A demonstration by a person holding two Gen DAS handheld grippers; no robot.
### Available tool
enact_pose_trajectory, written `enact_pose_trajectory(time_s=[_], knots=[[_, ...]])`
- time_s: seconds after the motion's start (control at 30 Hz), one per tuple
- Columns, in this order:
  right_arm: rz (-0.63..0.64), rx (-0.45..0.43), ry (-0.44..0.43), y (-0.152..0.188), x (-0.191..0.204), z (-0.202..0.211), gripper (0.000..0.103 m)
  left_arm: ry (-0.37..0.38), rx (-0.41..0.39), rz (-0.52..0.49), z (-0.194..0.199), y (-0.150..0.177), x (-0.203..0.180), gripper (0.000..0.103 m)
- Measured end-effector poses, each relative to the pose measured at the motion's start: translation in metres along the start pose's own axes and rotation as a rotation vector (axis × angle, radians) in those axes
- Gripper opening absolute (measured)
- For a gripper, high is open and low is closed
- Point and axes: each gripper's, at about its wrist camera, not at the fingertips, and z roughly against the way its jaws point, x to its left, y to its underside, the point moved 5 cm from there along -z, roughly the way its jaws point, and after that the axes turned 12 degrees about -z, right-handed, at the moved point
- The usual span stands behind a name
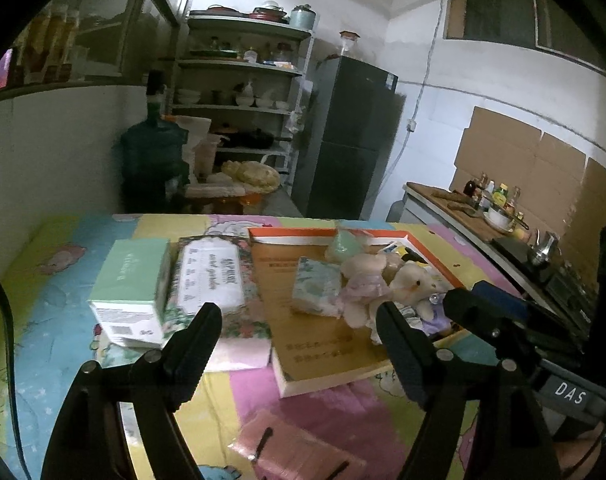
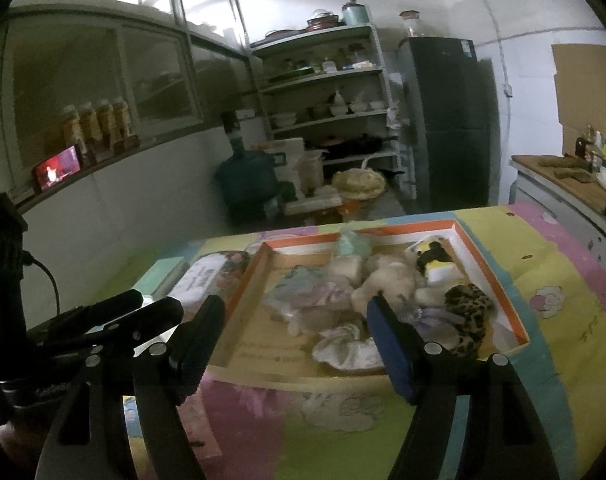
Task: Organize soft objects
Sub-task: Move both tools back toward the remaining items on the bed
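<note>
An orange-rimmed cardboard box lid [image 1: 315,332] [image 2: 259,340] lies on the colourful table. It holds soft things: cream plush toys [image 1: 407,284] [image 2: 387,280], a floral tissue pack [image 1: 317,292], a green pouch [image 1: 343,246] [image 2: 349,244], a leopard-print cloth [image 2: 469,308] and pale cloths [image 2: 347,344]. My left gripper [image 1: 299,320] is open and empty, held above the table before the lid. My right gripper [image 2: 295,316] is open and empty, just in front of the lid.
A mint green box [image 1: 133,280] and a floral tissue packet [image 1: 213,280] lie left of the lid. A pink pack [image 1: 299,448] lies at the table's near edge. Shelves [image 2: 327,92], a fridge [image 2: 451,120] and a water jug [image 2: 247,180] stand behind. A counter [image 1: 483,224] runs along the right.
</note>
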Motion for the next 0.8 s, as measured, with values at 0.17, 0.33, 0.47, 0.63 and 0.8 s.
enact_pose_trajectory(time_s=[0.17,0.33,0.47,0.63,0.8], knots=[[0.020,0.001,-0.012,0.004,0.014,0.006,0.075,-0.014,-0.012,0.022,0.015,0.005,0.013,0.079],[0.042,-0.002,-0.019,0.009,0.027,0.012,0.075,-0.026,-0.033,0.042,0.030,0.010,0.026,0.079],[0.056,0.000,-0.024,0.014,0.037,0.017,0.075,-0.034,-0.044,0.054,0.041,0.014,0.036,0.079],[0.074,0.011,-0.030,0.022,0.047,0.020,0.075,-0.046,-0.057,0.070,0.054,0.021,0.050,0.079],[0.091,0.028,-0.034,0.031,0.059,0.018,0.075,-0.054,-0.056,0.086,0.063,0.030,0.064,0.079]])
